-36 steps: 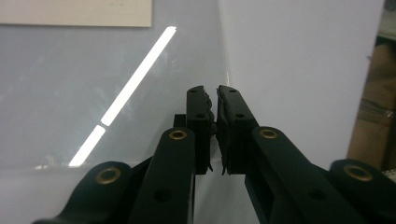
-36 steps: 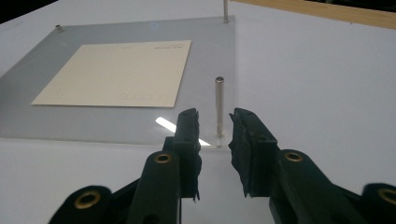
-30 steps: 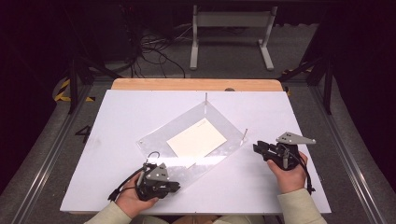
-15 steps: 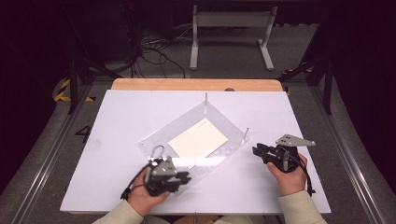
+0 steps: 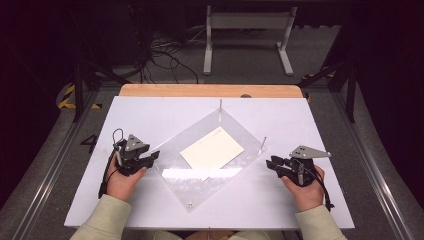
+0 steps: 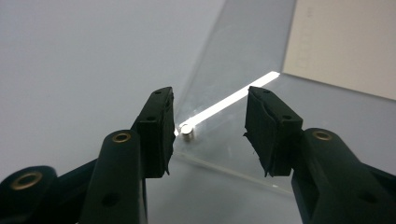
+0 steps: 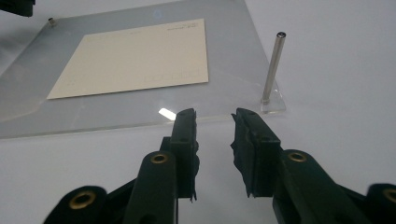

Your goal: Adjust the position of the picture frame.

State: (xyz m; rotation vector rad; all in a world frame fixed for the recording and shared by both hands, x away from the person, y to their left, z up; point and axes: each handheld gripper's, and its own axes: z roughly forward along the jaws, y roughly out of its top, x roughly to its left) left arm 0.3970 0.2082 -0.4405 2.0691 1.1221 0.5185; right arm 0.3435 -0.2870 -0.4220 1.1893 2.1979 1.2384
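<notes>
Moved: left gripper [image 5: 150, 159], carried from the near bottom edge of the clear acrylic sheet [image 5: 200, 192] out to its left corner; jaws have just been opening, nothing pinched between them.
Left claw: spread, aimed at the short silver corner stud [image 6: 187, 130], likely lined up to take that corner.
Sheet: flat on the white table [image 5: 300, 115], turned diamond-wise, between both grippers.
Card: cream rectangular paper card [image 5: 212, 152] at the sheet's middle, seemingly under the acrylic, pressed flat for framing.
Posts: thin upright metal posts [image 5: 264, 143] at far and right corners, probably standoffs.
Right claw: right gripper [image 5: 271, 162] partly spread, empty, just short of the sheet's edge, waiting near the right post [image 7: 272, 67].
Views: left gripper view gives the stud beside the left pad; right gripper view gives faint print on the card; high view gives the whole layout.
</notes>
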